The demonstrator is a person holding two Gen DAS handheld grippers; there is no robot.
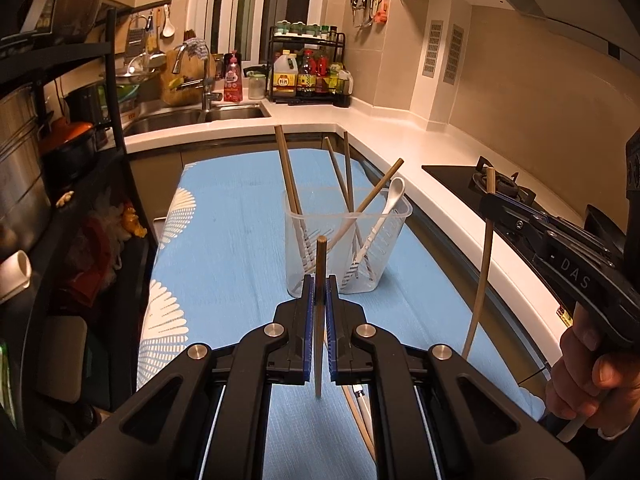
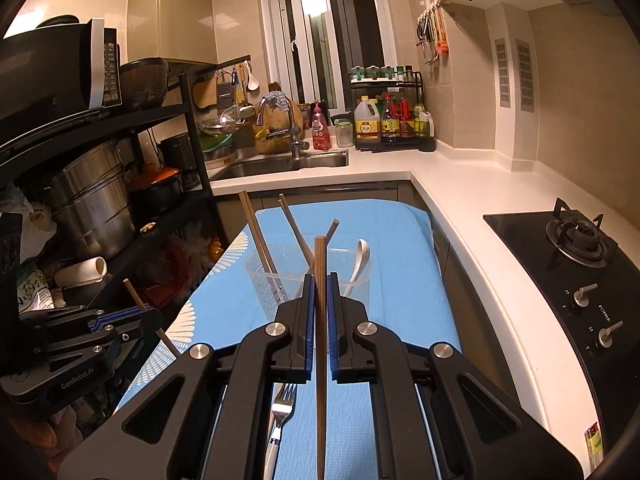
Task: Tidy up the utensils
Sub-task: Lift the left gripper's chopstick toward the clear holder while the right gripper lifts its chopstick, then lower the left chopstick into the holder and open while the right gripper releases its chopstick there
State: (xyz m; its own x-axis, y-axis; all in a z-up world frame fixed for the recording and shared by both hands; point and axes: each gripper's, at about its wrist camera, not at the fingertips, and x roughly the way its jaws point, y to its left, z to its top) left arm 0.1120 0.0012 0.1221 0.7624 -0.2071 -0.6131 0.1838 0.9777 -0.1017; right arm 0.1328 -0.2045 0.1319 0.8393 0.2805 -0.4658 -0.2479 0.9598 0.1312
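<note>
Two grippers, each clamped on a single chopstick. Left gripper (image 1: 319,292): jaws pinched together on a dark wooden chopstick (image 1: 319,320), which stands nearly upright between the blue pads; its blunt top pokes just above the fingertips, its thin end hangs below them toward the camera, clear of the blue cloth (image 1: 240,240). Right gripper (image 2: 320,292): jaws likewise closed on a brown chopstick (image 2: 320,340), upright between the pads, top end above the fingertips, the long remainder running down under the jaws to the bottom of the frame.

Straight ahead of both pairs of jaws, just beyond the fingertips, stands the clear plastic holder (image 1: 384,248) on the cloth. Inside it several chopsticks (image 1: 289,184) lean at different angles, and a white spoon (image 1: 390,204) rests against the holder's right side.

Seen from the left wrist, the right gripper sits off to the right of the left jaws, its pale-looking stick hanging down; a hand (image 1: 588,380) grips its handle at the frame edge. Seen from the right wrist, the left gripper lies low to the left of the right jaws.

Beneath the right jaws, on the cloth, lies a fork (image 2: 282,408), tines pointing forward, just left of the held stick.
</note>
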